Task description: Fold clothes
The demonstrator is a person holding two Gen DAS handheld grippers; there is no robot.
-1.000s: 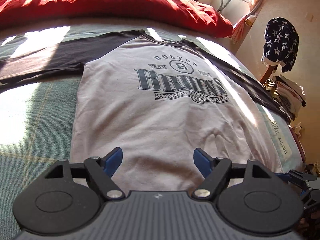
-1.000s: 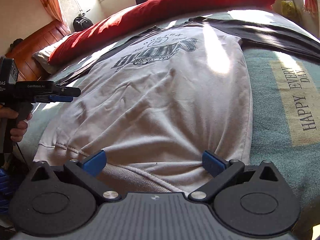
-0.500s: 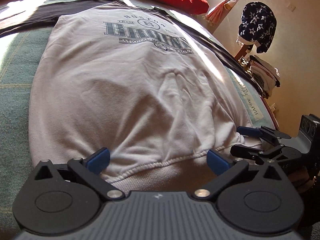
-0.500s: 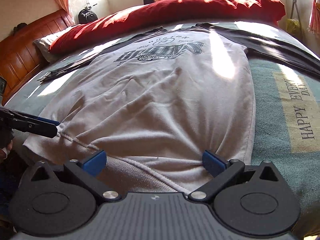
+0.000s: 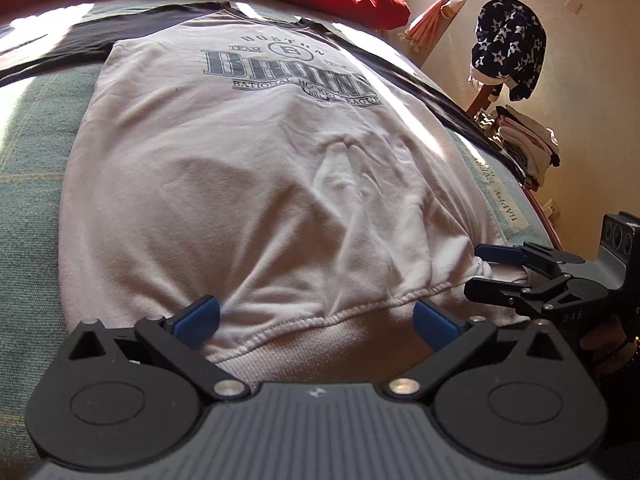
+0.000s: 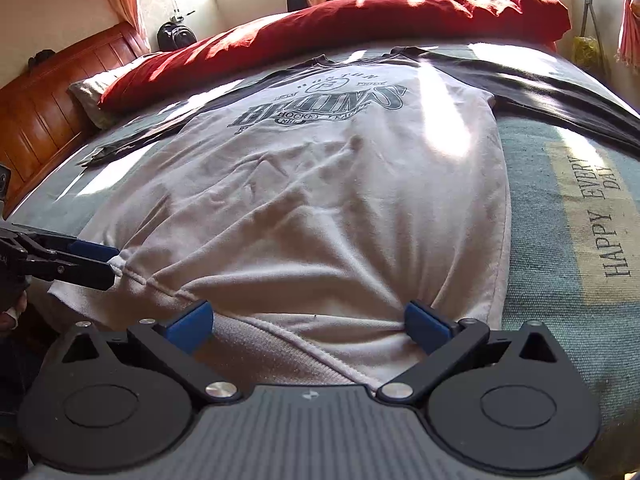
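With both your left gripper [image 5: 316, 322] and right gripper [image 6: 308, 322] wide open over the hem at the frame bottom, pinch both layers of the spread shirt [image 5: 248, 168] evenly before lifting.

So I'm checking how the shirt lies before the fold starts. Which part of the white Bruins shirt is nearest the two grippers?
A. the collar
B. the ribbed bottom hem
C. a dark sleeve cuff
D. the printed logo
B: the ribbed bottom hem of the shirt lies right between the open jaws of the left gripper and of the right gripper, while the collar lies at the far end.
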